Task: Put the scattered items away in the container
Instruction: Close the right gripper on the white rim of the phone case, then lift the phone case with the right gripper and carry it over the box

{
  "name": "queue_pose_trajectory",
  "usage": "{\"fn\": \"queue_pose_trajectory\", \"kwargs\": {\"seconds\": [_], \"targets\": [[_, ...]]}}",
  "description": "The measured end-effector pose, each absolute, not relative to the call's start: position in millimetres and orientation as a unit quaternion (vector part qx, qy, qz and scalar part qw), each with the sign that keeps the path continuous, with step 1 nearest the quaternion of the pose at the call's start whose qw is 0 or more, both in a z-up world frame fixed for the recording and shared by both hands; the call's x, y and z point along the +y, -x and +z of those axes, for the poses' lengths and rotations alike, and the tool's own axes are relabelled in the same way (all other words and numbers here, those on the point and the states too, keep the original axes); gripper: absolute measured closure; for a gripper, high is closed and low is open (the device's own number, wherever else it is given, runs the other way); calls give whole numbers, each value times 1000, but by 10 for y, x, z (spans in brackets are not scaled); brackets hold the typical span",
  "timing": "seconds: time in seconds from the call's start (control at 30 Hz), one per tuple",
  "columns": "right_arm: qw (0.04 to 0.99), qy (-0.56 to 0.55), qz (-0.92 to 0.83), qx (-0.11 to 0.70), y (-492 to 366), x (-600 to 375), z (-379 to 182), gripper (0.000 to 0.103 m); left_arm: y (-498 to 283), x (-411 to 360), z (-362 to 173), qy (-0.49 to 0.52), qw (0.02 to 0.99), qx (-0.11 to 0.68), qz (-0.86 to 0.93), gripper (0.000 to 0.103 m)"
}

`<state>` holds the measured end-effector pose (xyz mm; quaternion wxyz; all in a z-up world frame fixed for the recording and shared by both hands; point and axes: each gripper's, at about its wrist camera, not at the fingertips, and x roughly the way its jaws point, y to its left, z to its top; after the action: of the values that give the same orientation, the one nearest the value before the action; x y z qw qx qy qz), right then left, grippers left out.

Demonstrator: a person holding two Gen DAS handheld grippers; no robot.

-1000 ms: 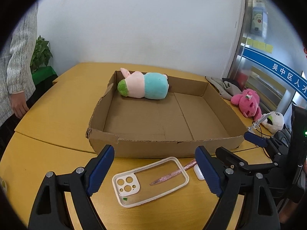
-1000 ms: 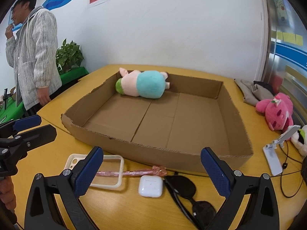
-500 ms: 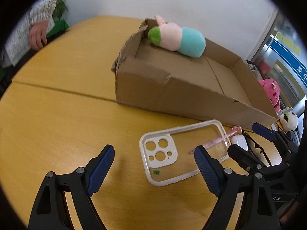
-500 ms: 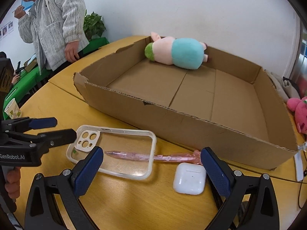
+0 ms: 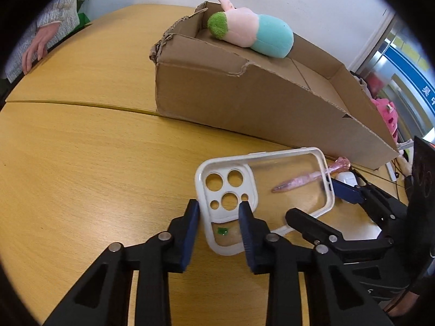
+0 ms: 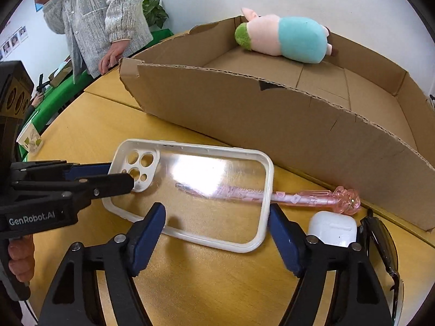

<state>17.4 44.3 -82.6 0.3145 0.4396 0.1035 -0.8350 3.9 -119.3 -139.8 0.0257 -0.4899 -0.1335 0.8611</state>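
A yellow wooden bench (image 5: 81, 146) with a curved seam carries a shallow cardboard box (image 6: 272, 114). In front of the box lie a clear phone case (image 6: 217, 190), a pink pen (image 6: 312, 197) reaching under the case, a white earbud case (image 6: 333, 228) and dark sunglasses (image 6: 380, 244).

The left gripper (image 5: 219, 212) has its blue pads set close on either side of the camera-hole corner of the clear phone case (image 5: 261, 195), which lies on the wooden table (image 5: 81, 149). A pink pen (image 5: 307, 179) lies partly under the case's right end, and the right gripper (image 5: 320, 206) reaches in from the right (one finger at the case's right edge). Farther off stands the cardboard box (image 5: 244, 95), a plush toy (image 5: 250, 32) lying at its far left corner.
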Motion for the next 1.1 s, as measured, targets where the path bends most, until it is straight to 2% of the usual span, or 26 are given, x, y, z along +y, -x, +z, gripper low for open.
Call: {"fn": "queue_pose_trajectory", "kwargs": {"seconds": [0.1,0.2,0.27,0.5,0.57,0.93,1.1], "targets": [[314,-444,-834,94,-183,482,-818,28,-24,-1232,-1394,492,24,-137,859,82],[310,-444,-837,80,-188,573,-799,44,-15,-1274,-1394,494,25,-143,857,88],[306,-446,-838,68,-191,649,-791,61,-40,-1315,-1394,496,26,-150,855,89],[310,-450,-836,56,-236,709,-771,69,-80,-1301,-1274,482,20,-140,865,95],[313,-442,-839,50,-246,747,-713,82,-100,-1300,-1161,470,20,-134,872,95],[324,-336,-885,-9,-409,1092,71,85,-118,-1112,-308,382,48,-97,918,96],[325,-283,-902,-25,-477,1262,447,89,-7,-1064,-3,349,66,-98,930,96]]}}
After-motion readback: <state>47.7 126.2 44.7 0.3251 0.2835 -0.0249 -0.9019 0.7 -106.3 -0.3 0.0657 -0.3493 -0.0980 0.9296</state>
